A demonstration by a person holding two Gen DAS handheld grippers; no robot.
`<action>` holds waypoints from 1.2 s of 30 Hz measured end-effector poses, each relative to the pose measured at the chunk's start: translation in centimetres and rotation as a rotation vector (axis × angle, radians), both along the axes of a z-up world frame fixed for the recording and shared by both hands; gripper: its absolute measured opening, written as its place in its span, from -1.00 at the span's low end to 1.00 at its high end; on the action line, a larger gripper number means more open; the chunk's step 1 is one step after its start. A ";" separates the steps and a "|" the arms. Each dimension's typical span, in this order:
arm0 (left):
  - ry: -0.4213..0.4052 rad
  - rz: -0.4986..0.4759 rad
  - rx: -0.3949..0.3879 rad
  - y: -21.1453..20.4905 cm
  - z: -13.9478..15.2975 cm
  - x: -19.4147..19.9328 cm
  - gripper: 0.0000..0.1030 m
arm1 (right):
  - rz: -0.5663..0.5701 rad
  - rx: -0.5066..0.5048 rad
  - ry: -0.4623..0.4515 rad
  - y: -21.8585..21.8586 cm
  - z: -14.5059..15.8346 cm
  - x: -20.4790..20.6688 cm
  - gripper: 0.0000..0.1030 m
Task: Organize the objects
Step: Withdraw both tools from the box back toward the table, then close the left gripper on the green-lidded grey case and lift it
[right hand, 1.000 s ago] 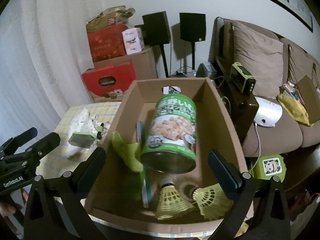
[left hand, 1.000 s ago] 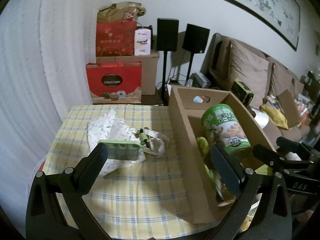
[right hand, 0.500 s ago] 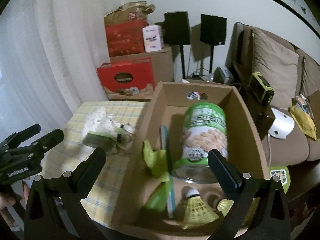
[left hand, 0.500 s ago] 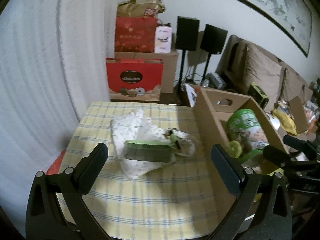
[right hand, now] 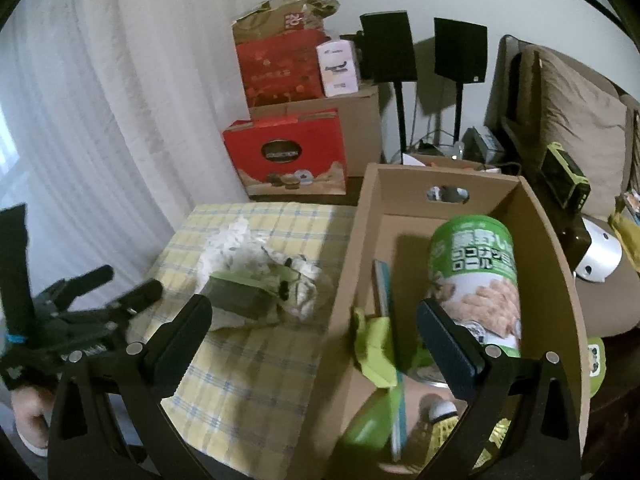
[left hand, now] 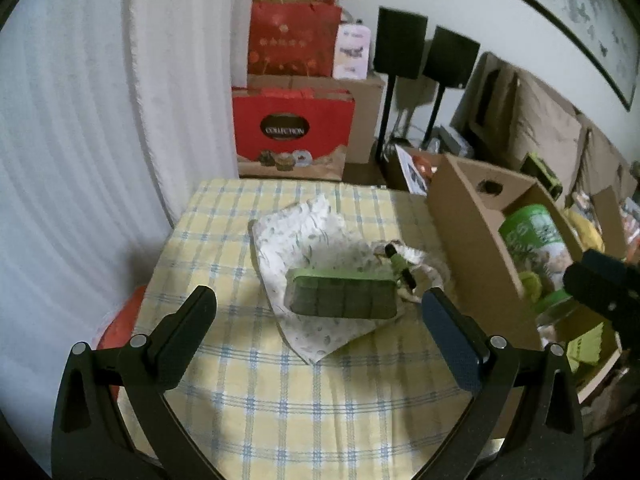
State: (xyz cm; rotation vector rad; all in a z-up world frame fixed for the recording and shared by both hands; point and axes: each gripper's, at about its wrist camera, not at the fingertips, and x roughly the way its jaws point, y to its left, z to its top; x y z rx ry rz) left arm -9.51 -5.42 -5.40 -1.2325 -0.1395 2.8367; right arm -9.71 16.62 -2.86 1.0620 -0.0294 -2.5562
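A green flat case (left hand: pixel 342 294) lies on a white patterned cloth (left hand: pixel 304 240) on the checked tablecloth (left hand: pixel 280 400); a small green pen-like item (left hand: pixel 398 266) lies by its right end. My left gripper (left hand: pixel 318 334) is open and empty, just in front of the case. A cardboard box (right hand: pixel 440 184) on the right holds a green snack can (right hand: pixel 476 280), green bags (right hand: pixel 376 344) and shuttlecocks (right hand: pixel 444 420). My right gripper (right hand: pixel 314 342) is open and empty above the box's left wall. The case also shows in the right wrist view (right hand: pixel 240 296).
Red gift boxes (left hand: pixel 292 132) and cartons stand on the floor behind the table, with two black speakers (left hand: pixel 400 46) on stands. A sofa with cushions (right hand: pixel 580 108) is at the right. A white curtain (left hand: pixel 80 120) hangs on the left.
Both grippers have swung left, away from the box. The left gripper now faces the green case and cloth; the right now straddles the box's left wall.
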 end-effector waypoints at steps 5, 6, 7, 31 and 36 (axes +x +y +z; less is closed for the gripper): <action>-0.051 -0.040 0.024 1.0 -2.4 -2.1 0.99 | 0.004 -0.013 0.001 -0.1 0.3 -0.4 0.99; -0.055 -0.046 0.027 1.3 -2.7 -2.4 0.99 | 0.005 -0.016 0.002 0.0 0.4 -0.4 0.99; -0.060 -0.051 0.026 1.5 -3.1 -2.8 0.99 | 0.005 -0.018 0.003 0.0 0.5 -0.4 0.99; -0.173 -0.092 -0.033 4.5 -8.8 -7.7 0.99 | 0.008 -0.033 -0.028 0.4 0.2 -1.3 0.99; -0.214 -0.069 -0.088 4.7 -9.9 -8.6 1.00 | 0.005 -0.037 -0.033 0.5 0.0 -1.2 0.99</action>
